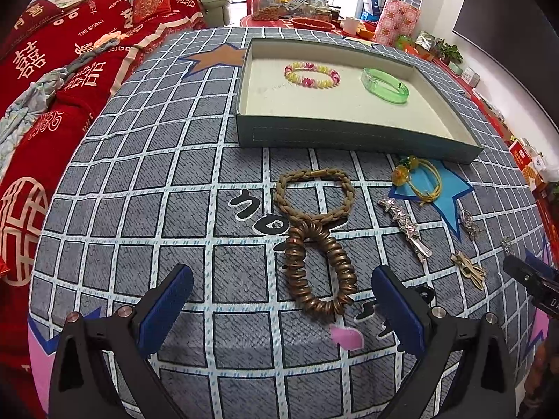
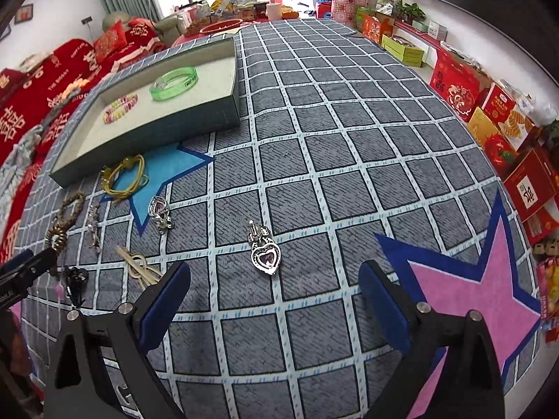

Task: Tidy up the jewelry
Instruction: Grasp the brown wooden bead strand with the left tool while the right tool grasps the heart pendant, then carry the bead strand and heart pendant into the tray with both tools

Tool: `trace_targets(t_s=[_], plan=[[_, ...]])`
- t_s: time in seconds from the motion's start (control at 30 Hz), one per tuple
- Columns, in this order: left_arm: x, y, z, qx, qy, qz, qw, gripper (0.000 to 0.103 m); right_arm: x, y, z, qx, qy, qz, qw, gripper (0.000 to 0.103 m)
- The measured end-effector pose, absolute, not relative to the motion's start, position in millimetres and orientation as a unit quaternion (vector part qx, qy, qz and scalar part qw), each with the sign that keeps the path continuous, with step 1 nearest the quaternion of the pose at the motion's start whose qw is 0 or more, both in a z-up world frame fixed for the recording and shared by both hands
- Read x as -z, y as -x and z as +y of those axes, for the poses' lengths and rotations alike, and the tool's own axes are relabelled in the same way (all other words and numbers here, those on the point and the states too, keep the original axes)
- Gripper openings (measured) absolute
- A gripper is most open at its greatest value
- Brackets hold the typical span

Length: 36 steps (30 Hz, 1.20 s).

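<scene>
Left tongs (image 1: 281, 300) stand wide and empty, straddling the coil band (image 1: 319, 272) on the worktop (image 1: 139, 209) — soft, springy, light; pinch across one side of the loop. Right tongs (image 2: 274, 300) also wide, empty; the heart pendant (image 2: 267, 256) lies just beyond at 12 o'clock — small, hard, slippery; grip its flat sides. At 11 o'clock, farther off, the tray (image 2: 195, 111) holds two bracelets.

Two bracelets (image 1: 312, 74) in tray (image 1: 349, 134), loose jewelry (image 1: 316, 230) on cloth (image 1: 174, 209) before it
</scene>
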State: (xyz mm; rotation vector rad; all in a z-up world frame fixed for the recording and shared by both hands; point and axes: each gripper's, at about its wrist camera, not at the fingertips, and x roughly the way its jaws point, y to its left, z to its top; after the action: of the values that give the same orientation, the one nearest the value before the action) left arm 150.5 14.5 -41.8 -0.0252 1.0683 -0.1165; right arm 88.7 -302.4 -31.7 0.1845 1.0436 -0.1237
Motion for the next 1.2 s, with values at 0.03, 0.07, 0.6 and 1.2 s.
trace_targets(t_s=[0.03,0.07,0.6,1.2], plan=[[43,-151,14,0.056,0.011,0.510,0.858,0.103,34,-91,-302,0.059,-0.084,0.501,0.860,0.095],[44,-151,13,0.057,0.010,0.510,0.858,0.103,35,-92,-302,0.060,-0.081,0.501,0.859,0.095],[43,-146,-10,0.082,-0.041,0.485,0.870,0.060,32,-107,-285,0.046,-0.020,0.504,0.862,0.067],[9,-136,0,0.129,0.009,0.465,0.876,0.036,7,-95,-312,-0.012,-0.150,0.478,0.866,0.019]])
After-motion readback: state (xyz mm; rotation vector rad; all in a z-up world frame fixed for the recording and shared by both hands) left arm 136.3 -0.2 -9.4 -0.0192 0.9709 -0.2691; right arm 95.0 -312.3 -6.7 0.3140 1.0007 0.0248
